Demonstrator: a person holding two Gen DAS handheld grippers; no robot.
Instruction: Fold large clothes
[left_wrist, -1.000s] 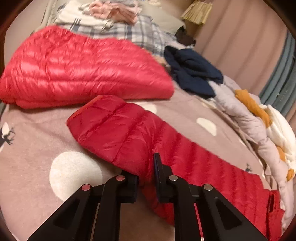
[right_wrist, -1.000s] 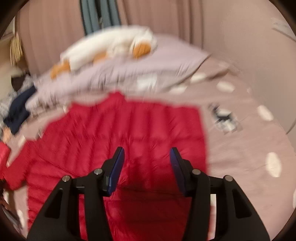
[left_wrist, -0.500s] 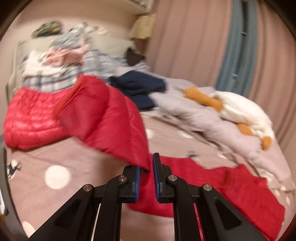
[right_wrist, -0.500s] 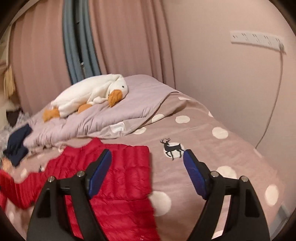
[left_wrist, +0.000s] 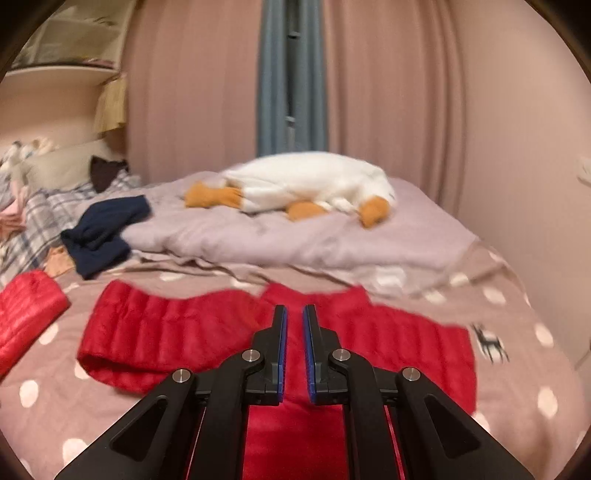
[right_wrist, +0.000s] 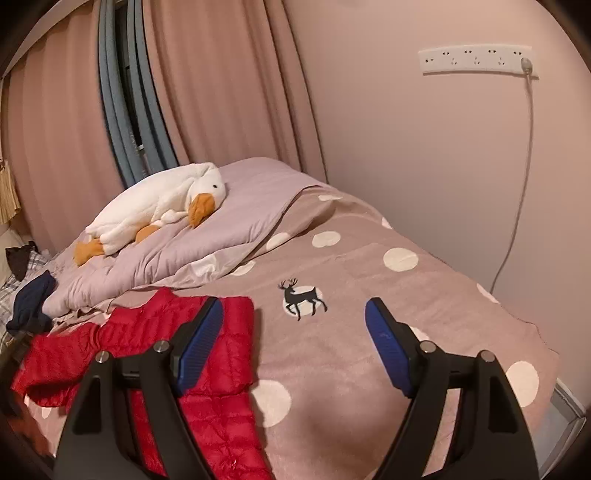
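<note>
Across the left wrist view, at nine o'clock, a folded red puffer (left_wrist: 26, 314) is cut off by the round edge. Above it, a plaid cover (left_wrist: 40, 218) and a navy garment (left_wrist: 103, 232) lie in a blurred heap. What sits on the shelf (left_wrist: 62, 70) at ten o'clock is too smeared to name.

The red down jacket (left_wrist: 166, 332) lies flat on the polka-dot bedspread (left_wrist: 517, 332), spreading from eight o'clock to four o'clock. One sleeve is laid over towards the left, and the lower hem is hidden behind the black arms of the left gripper (left_wrist: 294, 317). That claw is closed to a thin slit, and no cloth shows pinched in it. At twelve o'clock a plush goose (left_wrist: 306, 181) rests on a lilac duvet (left_wrist: 295, 236).

From the right wrist camera, the jacket fills seven to eight o'clock, and its near end runs out of frame. The left finger (right_wrist: 203, 332) of the right gripper (right_wrist: 293, 302) overlaps the jacket's right edge; whether they touch is unclear. These jaws stand wide apart with nothing gripped, framing a deer print (right_wrist: 306, 295) on the bedspread. At one o'clock a cable (right_wrist: 524, 166) hangs from a wall power strip (right_wrist: 476, 59).
</note>
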